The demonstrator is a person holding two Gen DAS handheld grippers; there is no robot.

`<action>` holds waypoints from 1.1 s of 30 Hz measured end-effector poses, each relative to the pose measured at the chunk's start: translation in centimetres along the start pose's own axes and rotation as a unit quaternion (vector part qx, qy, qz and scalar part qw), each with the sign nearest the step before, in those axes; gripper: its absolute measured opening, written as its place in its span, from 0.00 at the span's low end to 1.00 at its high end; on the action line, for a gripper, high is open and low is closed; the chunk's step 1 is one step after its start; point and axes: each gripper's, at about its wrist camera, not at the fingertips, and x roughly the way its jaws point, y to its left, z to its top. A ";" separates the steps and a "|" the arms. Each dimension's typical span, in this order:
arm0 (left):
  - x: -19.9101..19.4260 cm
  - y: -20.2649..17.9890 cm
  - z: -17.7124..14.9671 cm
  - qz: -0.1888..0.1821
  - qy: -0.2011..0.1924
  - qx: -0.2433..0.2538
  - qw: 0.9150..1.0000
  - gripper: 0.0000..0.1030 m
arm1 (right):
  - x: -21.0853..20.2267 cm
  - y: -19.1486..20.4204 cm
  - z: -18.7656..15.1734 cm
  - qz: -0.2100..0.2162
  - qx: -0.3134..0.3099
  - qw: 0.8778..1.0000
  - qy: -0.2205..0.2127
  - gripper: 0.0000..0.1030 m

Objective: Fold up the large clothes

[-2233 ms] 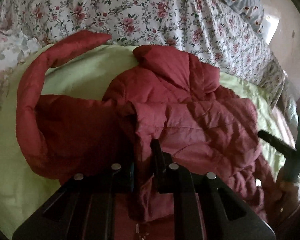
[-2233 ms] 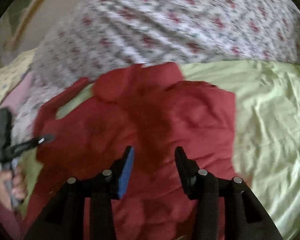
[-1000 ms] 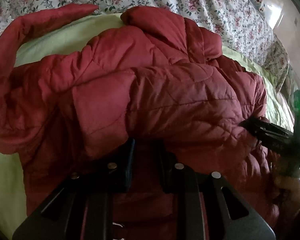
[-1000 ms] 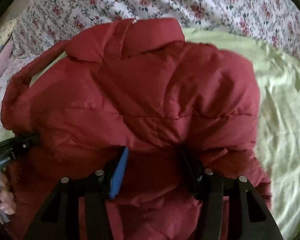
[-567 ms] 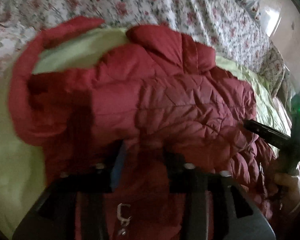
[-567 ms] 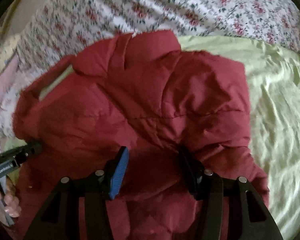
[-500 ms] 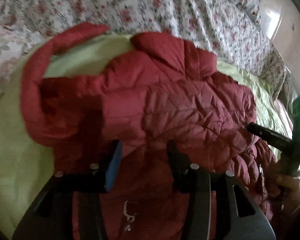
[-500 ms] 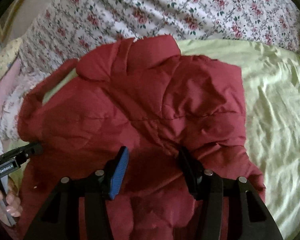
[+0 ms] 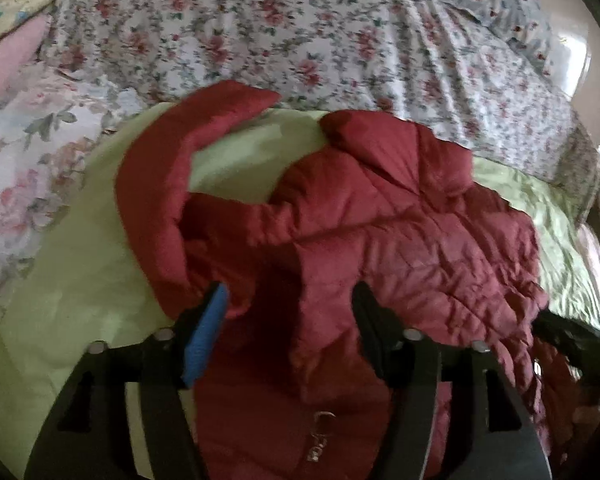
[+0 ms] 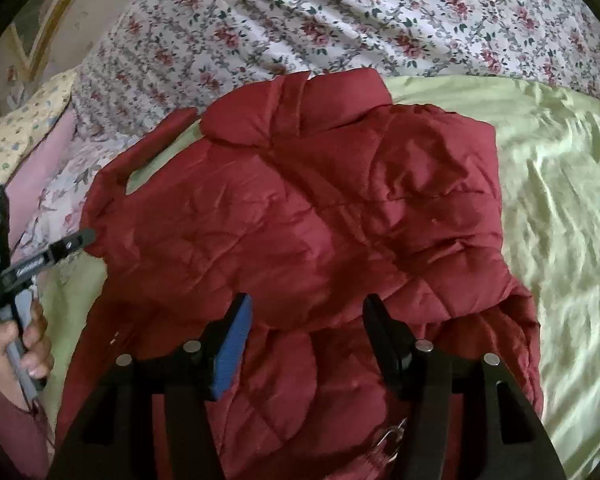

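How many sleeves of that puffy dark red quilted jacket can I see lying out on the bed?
1. One long sleeve of the dark red quilted jacket curves out to the left over the pale green sheet. The other sleeve is probably folded underneath, hidden from both cameras.

Both grippers angle downward – left gripper (image 9: 290,316) and right gripper (image 10: 306,330) jaws just opening, nothing gripped.

Both grippers are black, angular frames. The left gripper (image 9: 288,312) has a bright blue pad on its left finger (image 9: 204,336), a dark right finger, and round silver screws (image 9: 164,334) across the frame. The right gripper (image 10: 306,326) is built the same way — blue pad, silver screws (image 10: 424,345). From the right wrist view, the left tool has white lettering, a grey handle, and a maroon sleeve (image 10: 8,428) at the wrist.
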 end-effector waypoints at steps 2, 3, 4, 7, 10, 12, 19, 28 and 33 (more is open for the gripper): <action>0.1 0.0 1.2 0.024 -0.004 0.009 1.000 0.69 | -0.2 0.3 -0.1 0.007 -0.002 1.000 0.001 0.60; 0.3 0.0 2.0 0.040 -0.008 0.016 0.999 0.69 | -0.2 0.5 -0.2 0.009 -0.002 1.000 0.001 0.61; 0.4 -0.2 2.6 0.054 -0.013 0.023 0.998 0.69 | -0.4 0.7 -0.2 0.013 -0.004 1.000 0.000 0.61; 1.9 -0.4 6.2 0.115 -0.026 0.043 0.992 0.81 | -0.6 1.2 -0.4 0.024 -0.006 1.000 -0.001 0.61; 5.4 -0.9 9.6 0.177 -0.008 0.074 0.981 0.82 | -0.8 1.6 -0.6 0.030 -0.007 1.000 0.002 0.63; 8.4 -1.2 11.3 0.225 0.013 0.100 0.969 0.82 | -0.9 1.8 -0.7 0.031 -0.009 0.999 0.002 0.64; 16.5 -0.4 13.5 0.324 0.077 0.142 0.932 0.76 | -1.6 1.8 -1.0 0.037 -0.004 0.999 -0.002 0.64; 12.3 3.2 13.3 0.220 0.038 0.031 0.974 0.09 | -1.9 0.9 -1.5 0.041 0.015 0.999 -0.007 0.64; 6.7 2.8 12.2 0.109 -0.018 -0.011 0.994 0.08 | -2.3 1.2 -1.6 0.040 0.013 0.999 -0.011 0.64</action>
